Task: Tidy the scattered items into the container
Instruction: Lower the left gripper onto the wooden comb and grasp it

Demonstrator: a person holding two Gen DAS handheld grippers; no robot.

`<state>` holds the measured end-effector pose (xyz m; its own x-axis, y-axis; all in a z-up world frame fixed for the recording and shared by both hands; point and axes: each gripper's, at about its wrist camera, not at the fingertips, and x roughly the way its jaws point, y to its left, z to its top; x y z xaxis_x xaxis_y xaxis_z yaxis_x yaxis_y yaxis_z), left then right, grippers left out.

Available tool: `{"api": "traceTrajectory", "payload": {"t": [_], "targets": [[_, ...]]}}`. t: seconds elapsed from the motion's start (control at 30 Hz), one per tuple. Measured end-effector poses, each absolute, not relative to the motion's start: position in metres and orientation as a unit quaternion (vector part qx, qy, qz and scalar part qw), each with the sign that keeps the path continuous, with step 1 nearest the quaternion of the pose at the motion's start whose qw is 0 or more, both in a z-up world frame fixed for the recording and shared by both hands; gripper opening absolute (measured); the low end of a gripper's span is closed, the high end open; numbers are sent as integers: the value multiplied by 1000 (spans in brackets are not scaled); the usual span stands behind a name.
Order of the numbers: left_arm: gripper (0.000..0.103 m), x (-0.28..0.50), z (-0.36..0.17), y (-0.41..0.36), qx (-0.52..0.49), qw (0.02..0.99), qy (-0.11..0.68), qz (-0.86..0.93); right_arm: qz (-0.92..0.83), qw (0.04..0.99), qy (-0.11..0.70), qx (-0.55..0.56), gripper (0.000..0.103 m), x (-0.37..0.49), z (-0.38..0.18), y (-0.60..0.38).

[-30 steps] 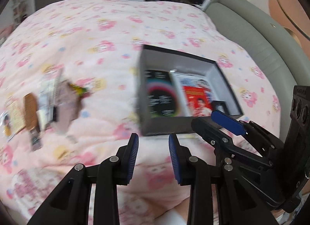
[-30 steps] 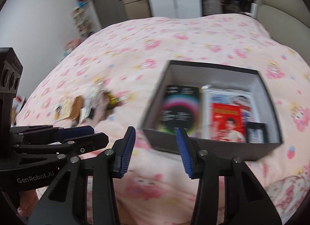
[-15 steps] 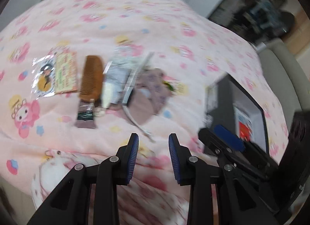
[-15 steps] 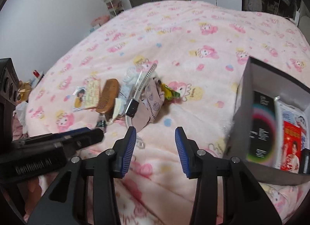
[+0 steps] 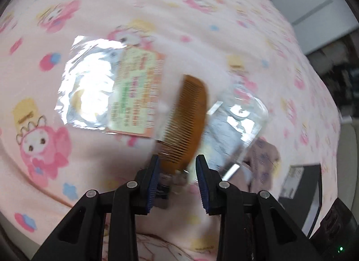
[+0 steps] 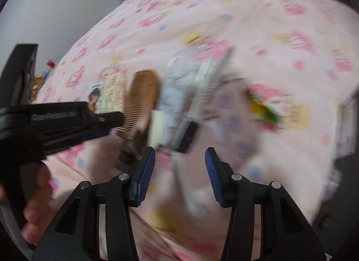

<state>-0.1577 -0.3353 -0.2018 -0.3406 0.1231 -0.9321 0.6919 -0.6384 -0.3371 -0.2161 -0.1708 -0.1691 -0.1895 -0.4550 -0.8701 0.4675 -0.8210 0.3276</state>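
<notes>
Though blurred, brown fine-toothed comb (image 5: 187, 119).

Brown comb (image 5: 188, 121) flat beside card packet (image 5: 112, 94)

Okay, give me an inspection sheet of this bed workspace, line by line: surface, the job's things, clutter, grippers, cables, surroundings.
Surface: pink cartoon-print bedspread, rumpled.
Job's things: wooden comb lying beside a shiny plastic-wrapped card; clear packet on the comb's other side; black box at the frame's right edge, contents hidden.
Clutter: green-and-yellow item and a lilac patterned piece, too blurred to name.
Grippers: left gripper open, comb's near end between its fingers, no contact visible; right gripper opening, nothing between the fingers.
Cables: nothing seen.
Surroundings: grey wall; small things beside the bed, too blurred to name.
</notes>
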Motion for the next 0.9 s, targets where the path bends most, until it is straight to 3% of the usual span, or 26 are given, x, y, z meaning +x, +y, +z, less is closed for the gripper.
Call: {"api": "traceTrajectory", "payload": {"t": [0.3, 0.5, 0.9], "targets": [[29, -173, -236, -365, 537, 172, 469, -680, -760, 296, -20, 578, 49, -236, -186, -183], [17, -176, -219, -342, 545, 145, 424, -709, -771, 281, -27, 571, 49, -237, -185, -175], [16, -187, -231, -322, 549, 86, 452, -698, -772, 272, -34, 574, 49, -232, -184, -162]]}}
